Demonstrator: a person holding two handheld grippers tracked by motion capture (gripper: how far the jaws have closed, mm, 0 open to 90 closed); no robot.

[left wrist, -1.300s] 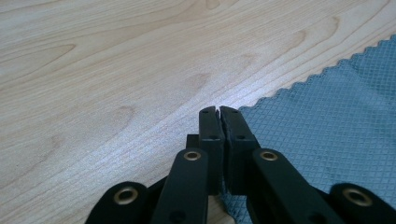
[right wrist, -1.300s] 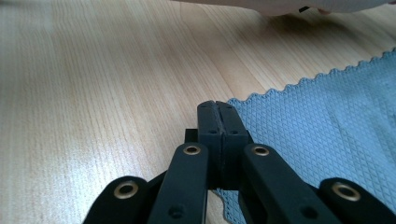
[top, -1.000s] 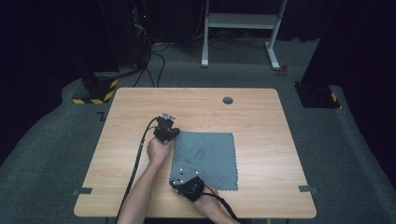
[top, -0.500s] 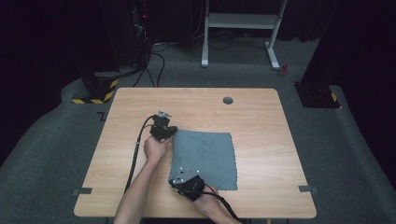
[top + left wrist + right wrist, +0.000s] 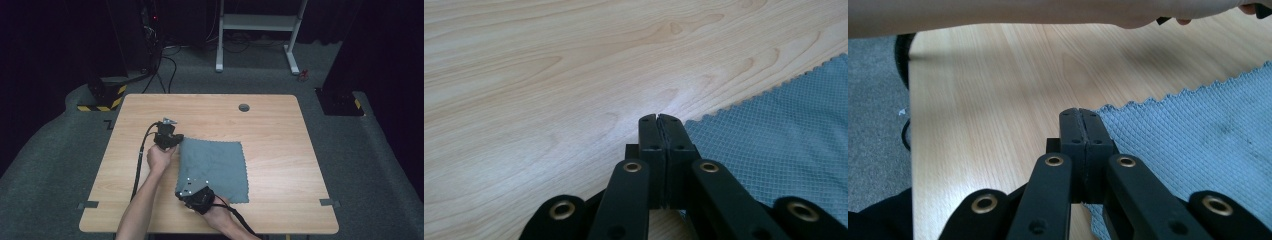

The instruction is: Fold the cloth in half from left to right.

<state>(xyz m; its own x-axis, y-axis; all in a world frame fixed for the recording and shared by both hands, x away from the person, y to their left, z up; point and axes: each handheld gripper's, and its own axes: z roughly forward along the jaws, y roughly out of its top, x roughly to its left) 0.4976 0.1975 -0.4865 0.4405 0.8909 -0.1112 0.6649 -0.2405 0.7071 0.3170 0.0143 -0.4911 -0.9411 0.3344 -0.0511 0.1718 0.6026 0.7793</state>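
Wood-grain surface [image 5: 280,125] w/ a grey-blue cloth [image 5: 215,167] lying flat on its near-middle part, edges scalloped. Left hand-held gripper [image 5: 170,141] sits at the cloth's far-left corner; in the left gripper view its jaws are pressed together, tips right at the cloth corner [image 5: 769,150], and a bit of fabric seems to run in under them, but whether it's actually pinched I can't tell. Right hand-held gripper [image 5: 191,189] is at the cloth's near-left corner, grey plate on top, cable trailing off toward the near edge. In the right gripper view its jaws are also clenched tight, tips touching the cloth's edge [image 5: 1198,135]; again can't tell if fabric is caught betw. them. Left forearm [image 5: 145,200] comes in from the near edge, just left of the cloth; it crosses the top of the right gripper view too. Black cable [image 5: 140,160] runs from the left hand-held gripper back along the arm. Small dark round hole [image 5: 243,107] in the surface, far side, well apart from the cloth. Beyond the surface: grey carpet floor [image 5: 60,165], a white frame stand [image 5: 257,22], dark surroundings.
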